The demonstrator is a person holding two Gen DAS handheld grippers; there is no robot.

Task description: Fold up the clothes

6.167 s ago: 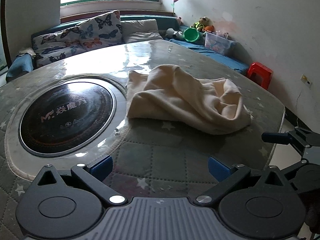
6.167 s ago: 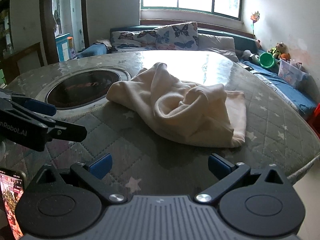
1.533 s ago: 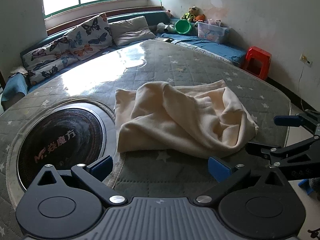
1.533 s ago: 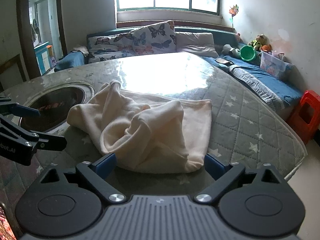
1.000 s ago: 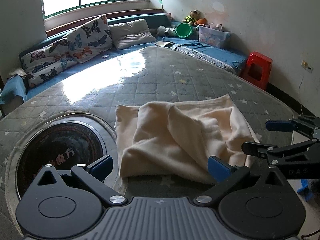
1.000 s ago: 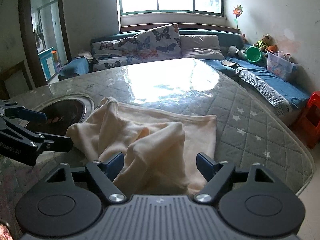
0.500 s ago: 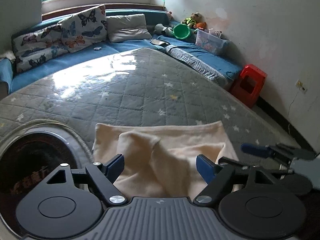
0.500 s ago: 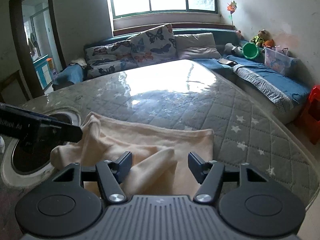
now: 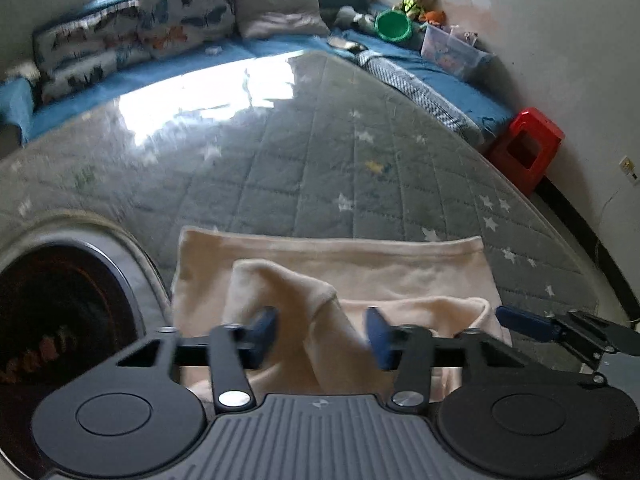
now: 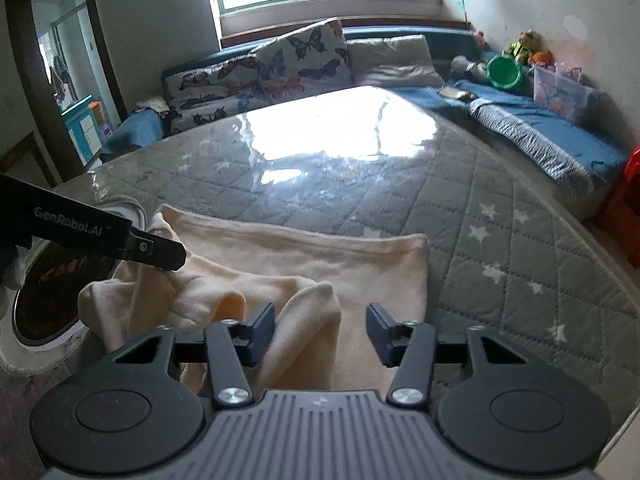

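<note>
A round table (image 10: 500,240) under a grey quilted, star-printed cover carries 1 crumpled cream garment (image 10: 320,268), lying just right of the table's dark inset disc (image 9: 60,304).

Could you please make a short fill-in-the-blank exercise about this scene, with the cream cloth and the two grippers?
1. The cream cloth lies on a grey quilted cover printed with white ____.
2. The jaws of the right gripper stand ____, with a raised fold of cloth between them.
3. The stool beside the table is ____ in colour.
4. The round bowl near the soft toys is ____.

Missing words: stars; open; red; green
</note>
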